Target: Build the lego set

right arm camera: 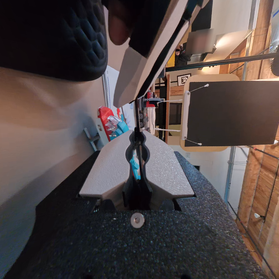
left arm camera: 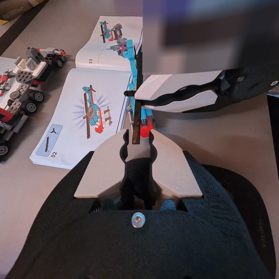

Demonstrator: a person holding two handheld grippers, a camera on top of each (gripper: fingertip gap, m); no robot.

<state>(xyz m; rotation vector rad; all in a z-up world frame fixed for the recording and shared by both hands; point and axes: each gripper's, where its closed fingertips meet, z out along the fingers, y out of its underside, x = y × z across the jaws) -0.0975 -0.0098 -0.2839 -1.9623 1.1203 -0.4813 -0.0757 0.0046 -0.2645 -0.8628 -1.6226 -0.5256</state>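
A turquoise, white and red lego helicopter [left arm camera: 132, 64] lies on the table beside the open instruction booklet [left arm camera: 84, 114]. A long black rotor blade [left arm camera: 135, 128] stands out from it towards me. My right gripper [left arm camera: 139, 102] comes in from the right and is shut on the blade. My left gripper [left arm camera: 138, 132] is open, its fingertips either side of the blade's near end with gaps on both sides. In the right wrist view my right gripper [right arm camera: 138, 132] clamps the blade [right arm camera: 137, 114], the helicopter's red nose [right arm camera: 105, 116] sits to its left, and the left gripper [right arm camera: 132, 101] hangs above.
A built grey, white and red lego truck [left arm camera: 25, 84] stands at the left of the grey table. It also shows small in the right wrist view [right arm camera: 143, 119]. A black box edge [left arm camera: 273, 120] is at the far right. A black panel [right arm camera: 231, 113] stands behind. Both grippers' tips are close together, under 4 cm apart.
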